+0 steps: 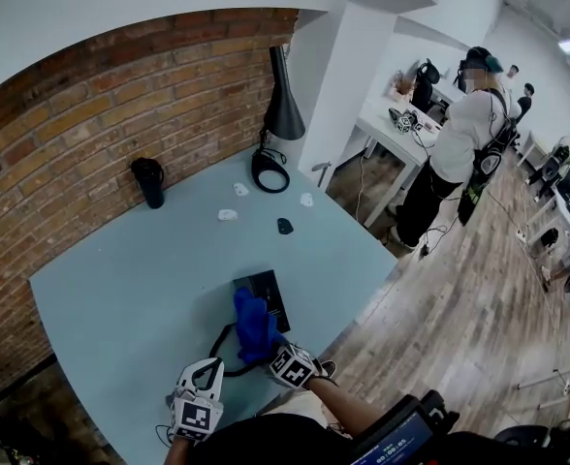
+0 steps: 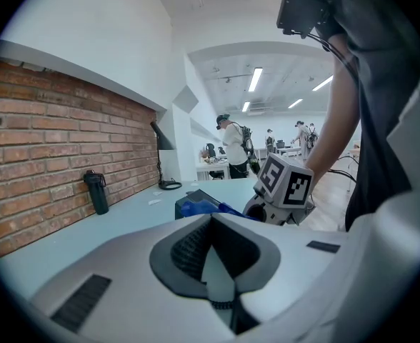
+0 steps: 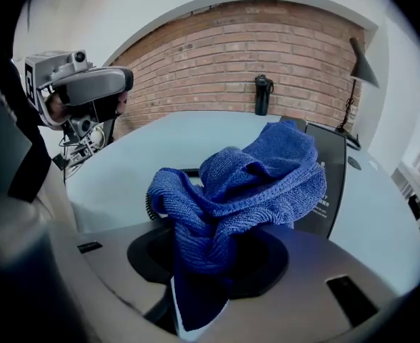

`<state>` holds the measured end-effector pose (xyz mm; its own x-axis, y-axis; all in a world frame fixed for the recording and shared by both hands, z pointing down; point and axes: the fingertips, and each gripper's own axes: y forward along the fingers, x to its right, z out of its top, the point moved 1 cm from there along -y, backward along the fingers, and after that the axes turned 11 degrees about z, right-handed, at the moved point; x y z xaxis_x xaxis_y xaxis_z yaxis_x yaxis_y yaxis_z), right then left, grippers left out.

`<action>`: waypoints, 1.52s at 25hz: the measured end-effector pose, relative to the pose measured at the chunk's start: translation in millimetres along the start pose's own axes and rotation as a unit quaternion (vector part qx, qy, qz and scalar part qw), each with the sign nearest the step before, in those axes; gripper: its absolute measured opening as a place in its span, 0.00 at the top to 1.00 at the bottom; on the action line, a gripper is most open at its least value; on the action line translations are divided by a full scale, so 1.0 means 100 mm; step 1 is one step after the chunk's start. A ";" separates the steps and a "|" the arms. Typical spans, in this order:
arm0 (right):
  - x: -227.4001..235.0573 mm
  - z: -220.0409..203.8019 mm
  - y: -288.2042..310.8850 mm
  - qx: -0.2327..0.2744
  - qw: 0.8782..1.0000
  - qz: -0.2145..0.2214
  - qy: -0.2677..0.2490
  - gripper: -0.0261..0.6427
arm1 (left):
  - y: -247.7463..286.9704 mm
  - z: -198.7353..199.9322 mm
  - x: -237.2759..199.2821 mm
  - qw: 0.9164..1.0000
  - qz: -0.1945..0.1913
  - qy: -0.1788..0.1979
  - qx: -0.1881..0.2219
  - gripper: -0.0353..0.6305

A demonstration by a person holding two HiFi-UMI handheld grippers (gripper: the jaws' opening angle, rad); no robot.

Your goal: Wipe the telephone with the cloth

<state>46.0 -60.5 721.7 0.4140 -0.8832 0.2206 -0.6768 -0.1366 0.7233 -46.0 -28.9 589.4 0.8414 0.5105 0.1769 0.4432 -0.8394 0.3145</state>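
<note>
The right gripper (image 3: 201,295) has its jaws clamped on a bunched blue cloth (image 3: 242,188), which drapes over the near end of the black telephone (image 3: 333,164) lying on the pale blue tabletop (image 1: 130,298) close to its front edge. The left gripper (image 2: 218,281) hangs just to the left of the telephone, apart from it, jaws closed together with nothing between them. Farther back, a dark bottle (image 1: 150,182) and a black lamp (image 1: 281,105) stand by the brick wall (image 1: 91,114)
</note>
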 end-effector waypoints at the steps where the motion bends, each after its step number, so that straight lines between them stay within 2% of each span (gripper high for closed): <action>1: -0.02 0.00 -0.02 -0.001 1.000 0.013 0.005 0.71 | -0.01 0.01 0.00 1.000 -0.001 0.000 -0.002 0.91; 3: -0.02 0.11 -0.12 0.010 0.999 0.034 0.008 0.71 | -0.02 0.01 -0.01 1.000 0.003 0.000 -0.003 0.91; 6: 0.15 0.55 -0.39 0.075 0.997 0.035 -0.003 0.71 | -0.02 -0.01 -0.06 1.000 0.013 -0.006 -0.007 0.91; 11: 0.69 1.52 -0.92 0.180 0.983 -0.031 -0.033 0.71 | -0.01 -0.02 -0.11 1.000 0.018 -0.010 -0.009 0.91; 15: 1.08 1.94 -1.06 0.205 0.975 -0.076 -0.047 0.71 | -0.01 0.00 -0.11 1.000 0.022 -0.012 -0.008 0.91; 19: 1.37 1.94 -0.85 0.173 0.978 -0.108 -0.045 0.71 | -0.04 -0.06 -0.22 0.999 0.037 -0.017 -0.014 0.91; 25: 1.49 1.57 -0.37 0.088 0.989 -0.107 -0.057 0.70 | -0.08 -0.12 -0.38 0.997 0.065 -0.042 -0.020 0.91; 30: 1.48 1.46 -0.27 0.104 0.982 -0.148 -0.049 0.70 | -0.07 -0.16 -0.39 0.997 0.059 -0.041 -0.027 0.91; 38: 1.45 1.40 -0.30 0.107 0.984 -0.136 -0.033 0.70 | -0.05 -0.17 -0.34 0.998 0.051 -0.041 -0.024 0.91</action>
<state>40.6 -247.3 640.3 0.5625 -0.8267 -0.0104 -0.6614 -0.4575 0.5943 -82.4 -39.1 597.5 0.9047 0.4043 0.1345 0.3401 -0.8753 0.3438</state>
